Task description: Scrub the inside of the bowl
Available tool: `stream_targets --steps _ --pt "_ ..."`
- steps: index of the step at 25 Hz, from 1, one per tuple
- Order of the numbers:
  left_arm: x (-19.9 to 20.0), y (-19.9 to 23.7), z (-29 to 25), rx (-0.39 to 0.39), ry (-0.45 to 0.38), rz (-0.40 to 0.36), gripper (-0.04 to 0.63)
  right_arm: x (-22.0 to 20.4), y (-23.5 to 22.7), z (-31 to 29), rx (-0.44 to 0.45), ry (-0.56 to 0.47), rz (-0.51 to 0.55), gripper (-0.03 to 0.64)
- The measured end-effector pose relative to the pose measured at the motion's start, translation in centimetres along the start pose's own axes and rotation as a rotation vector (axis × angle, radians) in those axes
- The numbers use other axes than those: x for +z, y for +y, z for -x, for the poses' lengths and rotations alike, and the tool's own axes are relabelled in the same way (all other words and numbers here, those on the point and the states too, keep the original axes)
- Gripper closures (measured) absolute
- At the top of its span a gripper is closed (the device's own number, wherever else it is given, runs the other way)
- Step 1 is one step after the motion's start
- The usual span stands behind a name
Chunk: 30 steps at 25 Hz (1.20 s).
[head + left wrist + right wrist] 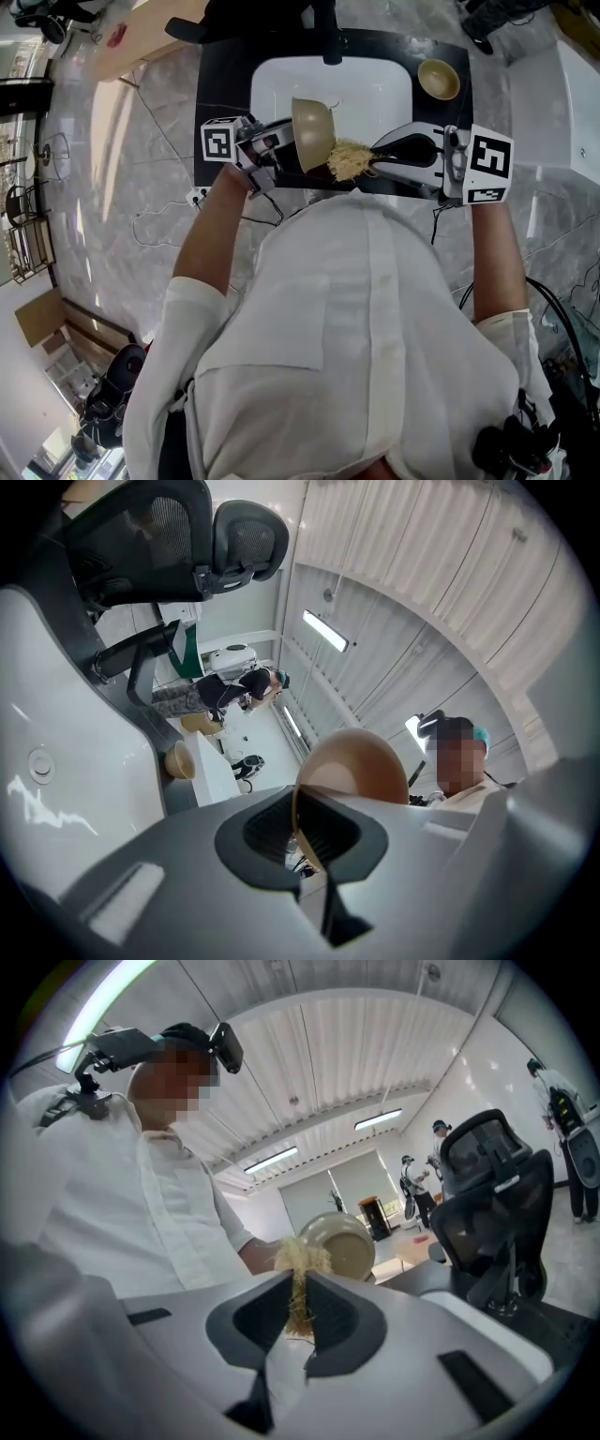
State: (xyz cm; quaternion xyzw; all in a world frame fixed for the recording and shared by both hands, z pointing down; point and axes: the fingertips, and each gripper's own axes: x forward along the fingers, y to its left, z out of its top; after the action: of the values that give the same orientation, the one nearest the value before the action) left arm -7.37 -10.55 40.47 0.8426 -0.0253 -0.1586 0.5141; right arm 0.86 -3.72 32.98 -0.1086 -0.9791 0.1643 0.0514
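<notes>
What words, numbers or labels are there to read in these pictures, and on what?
No readable text anywhere.
The left cube and right cube: black-and-white square patterns only, no letters.
The held bowl and scrubber: no print visible.
A red patch, top left in the head view: too small to read.

No words, brand names, labels or numbers can be read in any of the views. The only printed signs are black-and-white square patterns on the left marker cube and the right marker cube, seen in the head view. They are coded blocks, not letters or figures. The left marker cube shows one patterned face. The right marker cube shows one whole face and, below it, the edge of a second.
</notes>
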Motion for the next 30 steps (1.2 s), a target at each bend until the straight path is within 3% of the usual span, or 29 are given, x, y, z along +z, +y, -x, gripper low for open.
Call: stream_targets --steps 4,10,16,23,30 --pt "0.0 -1.3 -0.3 -0.05 -0.026 0.015 0.581 -2.1 -1.4 0.4 -0.088 0.061 -0.015 0.58" --pt "-0.5 -1.9 -0.8 -0.066 0.021 0.0 0.581 -1.7 -3.9 1.1 -0.188 0.073 -0.01 0.58" --pt "-1.1 -1.2 -0.7 -0.034 0.056 0.004 0.581 0.3 -3.4 1.0 -0.185 0.045 0.041 0.58" --pt "-1.1 -0.8 0.1 -0.018 0.036 -0.002 0.581 0.1 -1.4 0.4 -0.104 0.057 0.06 0.58" --pt "-1.2 -1.0 -0.4 -0.031 0.043 0.002 0.582 -1.8 -3.5 0.7 -0.185 0.125 0.035 0.58"
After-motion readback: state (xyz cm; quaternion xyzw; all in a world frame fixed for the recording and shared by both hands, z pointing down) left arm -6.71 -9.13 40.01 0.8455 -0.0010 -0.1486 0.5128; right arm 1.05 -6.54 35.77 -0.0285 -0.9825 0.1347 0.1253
